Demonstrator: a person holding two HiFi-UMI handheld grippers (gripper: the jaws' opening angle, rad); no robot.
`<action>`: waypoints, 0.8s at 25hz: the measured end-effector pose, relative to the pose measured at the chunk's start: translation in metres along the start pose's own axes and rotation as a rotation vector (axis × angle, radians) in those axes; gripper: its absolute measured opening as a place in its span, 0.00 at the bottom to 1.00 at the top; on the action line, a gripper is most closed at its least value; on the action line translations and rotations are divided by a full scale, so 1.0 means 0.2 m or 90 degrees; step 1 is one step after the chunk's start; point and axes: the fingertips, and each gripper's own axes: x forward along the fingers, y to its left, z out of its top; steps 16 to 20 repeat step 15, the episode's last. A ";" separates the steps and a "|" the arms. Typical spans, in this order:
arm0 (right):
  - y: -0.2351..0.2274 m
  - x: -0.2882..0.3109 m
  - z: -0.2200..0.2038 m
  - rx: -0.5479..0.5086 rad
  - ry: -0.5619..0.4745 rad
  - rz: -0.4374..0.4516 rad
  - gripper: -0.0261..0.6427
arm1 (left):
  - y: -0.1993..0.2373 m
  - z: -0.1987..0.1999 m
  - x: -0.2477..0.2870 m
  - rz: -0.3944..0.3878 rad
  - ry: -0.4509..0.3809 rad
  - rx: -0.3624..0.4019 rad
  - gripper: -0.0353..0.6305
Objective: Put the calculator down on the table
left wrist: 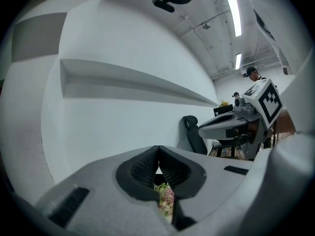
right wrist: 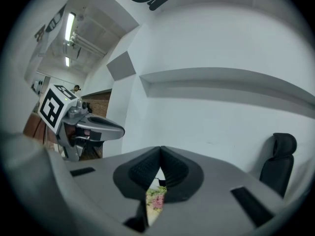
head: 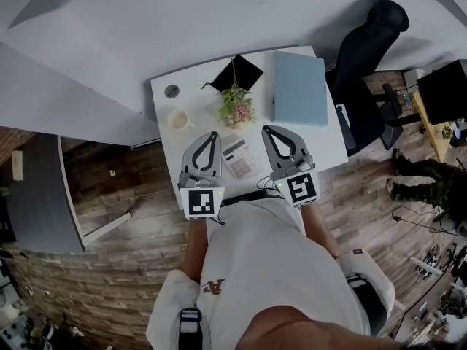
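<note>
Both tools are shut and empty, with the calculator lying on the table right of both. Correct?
No: the head view shows the calculator lying on the table between the left tool and the right tool. Both are shut and empty.

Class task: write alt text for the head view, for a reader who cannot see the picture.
Seen from above, a person at a white table holds the left gripper and right gripper shut and empty on either side of a calculator lying flat on it. Beyond stand a flowering plant, a cup and a flat blue object.
</note>
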 end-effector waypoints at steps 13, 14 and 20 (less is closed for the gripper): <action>0.06 0.01 0.02 -0.001 0.010 -0.021 0.05 | 0.06 0.00 -0.07 -0.010 -0.004 0.016 0.06; 0.07 0.01 0.02 -0.001 0.012 -0.022 0.05 | 0.06 0.00 -0.09 -0.011 -0.003 0.018 0.06; 0.08 0.01 0.02 -0.001 0.013 -0.023 0.05 | 0.07 0.00 -0.10 -0.011 -0.002 0.020 0.06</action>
